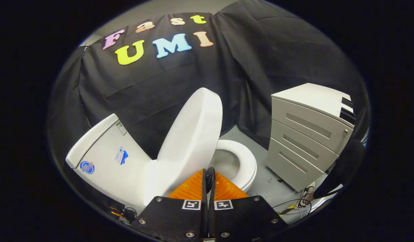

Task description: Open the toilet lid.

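Toilet lid (193, 131) raised, standing tilted on edge over the bowl, hinged at the tank side, just ahead of the gripper (209, 178) and slightly to its left. Fingers (190, 188) drawn together with hardly a gap, nothing pinched between them; tips close by the lid's lower front edge, contact not certain. Seat ring (247, 164) lying flat beyond the fingertips, bowl open inside it. Tank (102, 151) behind the lid, leaning off to the left, stickers on its face. Grey drawer cabinet (307, 134) standing on the floor (267, 185) to the right of the bowl, apart from it. Cables (294, 205) on the floor near the cabinet's lower corner, beside a dark rounded shape (344, 164), not identifiable. More wiring (126, 212) low beside the tank's base.
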`<state>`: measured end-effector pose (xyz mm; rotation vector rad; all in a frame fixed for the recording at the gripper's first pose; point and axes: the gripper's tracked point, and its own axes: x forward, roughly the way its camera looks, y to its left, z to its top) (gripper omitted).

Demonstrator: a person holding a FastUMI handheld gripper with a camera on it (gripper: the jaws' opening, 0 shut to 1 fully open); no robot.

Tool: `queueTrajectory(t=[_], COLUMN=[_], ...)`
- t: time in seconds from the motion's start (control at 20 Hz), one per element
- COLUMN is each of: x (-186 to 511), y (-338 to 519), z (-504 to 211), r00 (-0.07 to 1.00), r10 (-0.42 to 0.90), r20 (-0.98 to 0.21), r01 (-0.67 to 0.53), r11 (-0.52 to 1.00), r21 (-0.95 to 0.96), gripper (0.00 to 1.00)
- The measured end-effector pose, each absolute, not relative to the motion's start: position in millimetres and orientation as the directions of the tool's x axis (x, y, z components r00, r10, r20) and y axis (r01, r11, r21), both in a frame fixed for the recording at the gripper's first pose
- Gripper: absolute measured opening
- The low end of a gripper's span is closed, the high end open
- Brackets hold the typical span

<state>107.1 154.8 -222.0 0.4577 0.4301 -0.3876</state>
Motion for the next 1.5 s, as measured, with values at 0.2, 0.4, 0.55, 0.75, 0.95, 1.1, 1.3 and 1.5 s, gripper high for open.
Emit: queueTrajectory(t=[0.2,0.4,0.55,0.75,0.95,1.1,1.3,1.5], x=[108,110,111,113,115,116,118,119], y=[163,167,175,184,190,195,206,216], z=[-217,-211,-203,-191,-186,-183,-171,-166], r00=[0.842,0.852,0.855,0.861,0.877,0.881,0.894,0.91], r10=[-0.273,-0.267,-0.275,-0.287,-0.28,-0.284,-0.287,-0.284], r20=[-0.466,-0.45,-0.44,-0.42,-0.39,-0.378,-0.345,-0.301], r01=[0.441,0.416,0.406,0.382,0.361,0.346,0.332,0.331], r11=[0.846,0.867,0.883,0.91,0.92,0.932,0.94,0.937], r21=[0.301,0.274,0.236,0.161,0.151,0.106,0.076,0.116], gripper=[0.0,0.0,0.0,0.0,0.0,0.0,0.0,0.0])
